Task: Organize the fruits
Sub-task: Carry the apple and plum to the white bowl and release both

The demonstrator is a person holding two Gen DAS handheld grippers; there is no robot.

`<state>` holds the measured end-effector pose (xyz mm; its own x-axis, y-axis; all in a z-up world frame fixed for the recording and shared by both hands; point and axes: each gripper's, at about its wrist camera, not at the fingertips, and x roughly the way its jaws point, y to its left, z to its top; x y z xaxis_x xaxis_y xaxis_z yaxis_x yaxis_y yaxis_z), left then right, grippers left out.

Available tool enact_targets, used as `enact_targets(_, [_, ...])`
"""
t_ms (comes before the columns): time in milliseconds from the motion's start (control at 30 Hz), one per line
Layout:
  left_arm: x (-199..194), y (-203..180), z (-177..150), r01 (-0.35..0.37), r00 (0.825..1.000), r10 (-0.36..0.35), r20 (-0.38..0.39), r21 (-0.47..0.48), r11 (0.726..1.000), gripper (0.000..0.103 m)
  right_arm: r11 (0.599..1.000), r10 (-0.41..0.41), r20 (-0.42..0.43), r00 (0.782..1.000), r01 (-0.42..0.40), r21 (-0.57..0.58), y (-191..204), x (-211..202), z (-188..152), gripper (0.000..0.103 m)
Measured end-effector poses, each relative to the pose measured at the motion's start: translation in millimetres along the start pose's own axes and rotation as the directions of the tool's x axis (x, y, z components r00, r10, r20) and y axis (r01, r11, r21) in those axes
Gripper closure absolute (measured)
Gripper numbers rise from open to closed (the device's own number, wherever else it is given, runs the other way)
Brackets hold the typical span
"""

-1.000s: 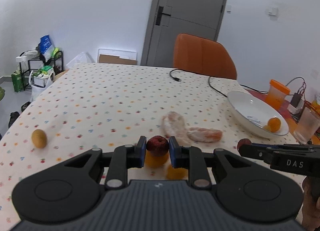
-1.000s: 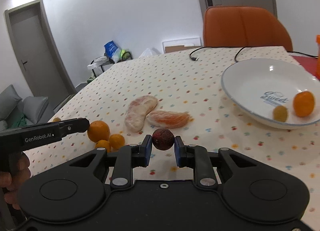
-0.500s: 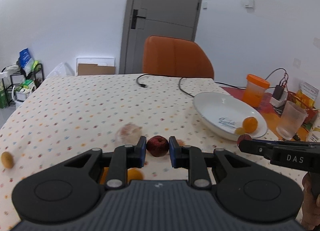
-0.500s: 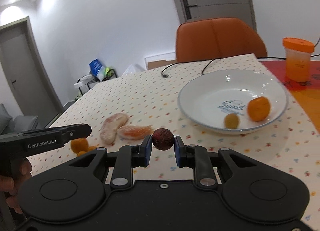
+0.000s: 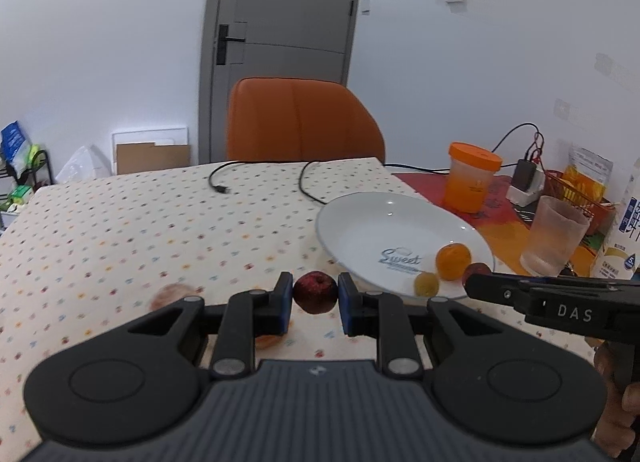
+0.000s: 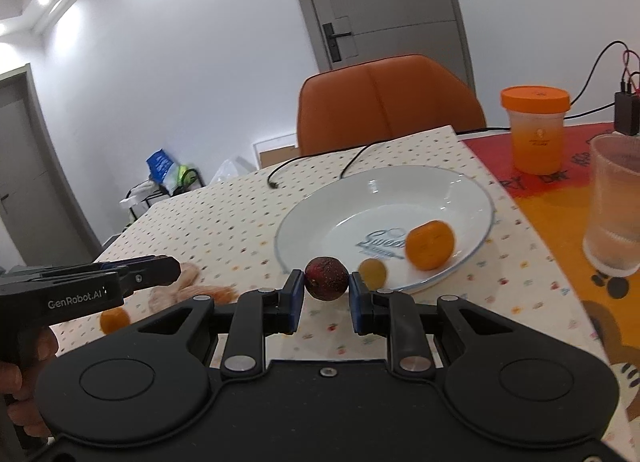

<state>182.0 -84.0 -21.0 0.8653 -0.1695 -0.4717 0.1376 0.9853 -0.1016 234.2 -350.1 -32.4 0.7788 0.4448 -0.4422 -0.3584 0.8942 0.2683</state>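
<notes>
Above the dotted tablecloth (image 5: 120, 229), near the white plate (image 5: 372, 221), both grippers are clamped on fruit: L gripper (image 5: 315, 299) pinches a dark red fruit (image 5: 315, 292), R gripper (image 6: 325, 289) another red fruit (image 6: 326, 277). Plate holds an orange (image 6: 430, 244) & a small yellow fruit (image 6: 373, 272).

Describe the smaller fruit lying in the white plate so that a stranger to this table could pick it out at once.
Find the white plate with blue lettering on the dotted tablecloth, in front of the orange chair. Two fruits lie near its front rim. The one meant is the small yellowish fruit, paler and much smaller than the orange mandarin beside it.
</notes>
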Motion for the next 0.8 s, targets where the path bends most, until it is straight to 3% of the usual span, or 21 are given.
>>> enact_targets(567, [36,-33,18,0.026,1.0,-0.026,-0.018,0.05,0.998,0.081,0.999,-0.023,0.02,1.0,0.023,0.035,-33,15,10,0.08])
enact_targets(700, [43,-36,22,0.028,0.999,-0.027,-0.021,0.055,0.998,0.081,0.999,-0.029,0.031,0.999,0.028,0.021,-33,15,10,0.071])
enact_targets(800, [47,-38,25,0.031,0.999,-0.03,-0.022,0.058,0.998,0.081,0.999,-0.026,0.032,0.999,0.025,0.037,-37,13,10,0.071])
